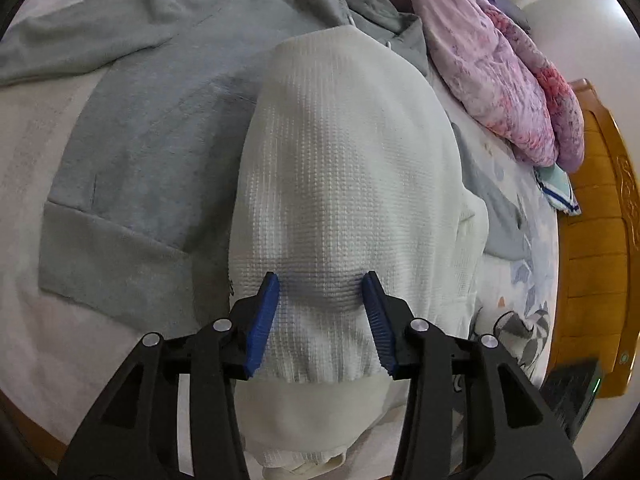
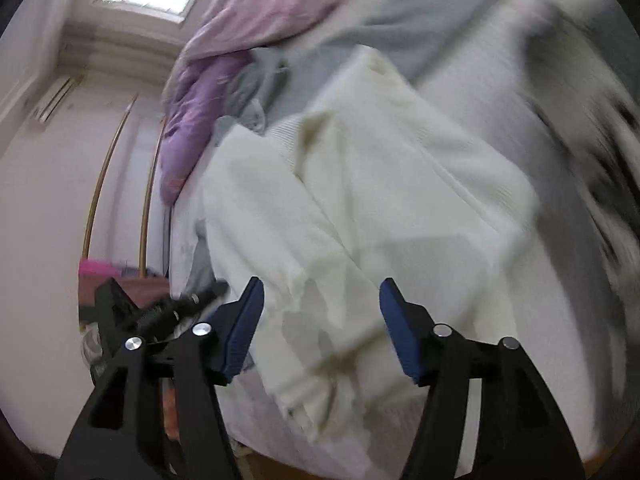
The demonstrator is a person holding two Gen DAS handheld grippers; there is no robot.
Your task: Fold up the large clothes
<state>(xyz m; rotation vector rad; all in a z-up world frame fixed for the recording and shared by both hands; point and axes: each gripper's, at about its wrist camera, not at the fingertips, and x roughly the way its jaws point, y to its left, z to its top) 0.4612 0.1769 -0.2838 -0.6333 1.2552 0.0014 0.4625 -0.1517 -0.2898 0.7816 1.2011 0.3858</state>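
A white waffle-knit garment [image 1: 340, 160] lies lengthwise on the bed, partly over a flat grey sweatshirt [image 1: 152, 140]. My left gripper [image 1: 321, 280] points down at its near end. The blue pads [image 1: 264, 320] stand apart on either side of a strip of the knit and do not pinch it. The ribbed hem runs just below the fingertips. In the blurred right wrist view the same white garment [image 2: 400, 200] shows as folded layers. My right gripper [image 2: 320, 300] hovers open over its near corner with loose cloth below the jaws and nothing gripped.
A pink and purple floral quilt [image 1: 500, 72] is heaped at the far right of the bed, also purple quilt [image 2: 192, 128]. The wooden bed frame [image 1: 592, 240] runs along the right side with a black device [image 1: 572, 392] near it. Patterned sheet [image 1: 516, 280] shows beside the garments.
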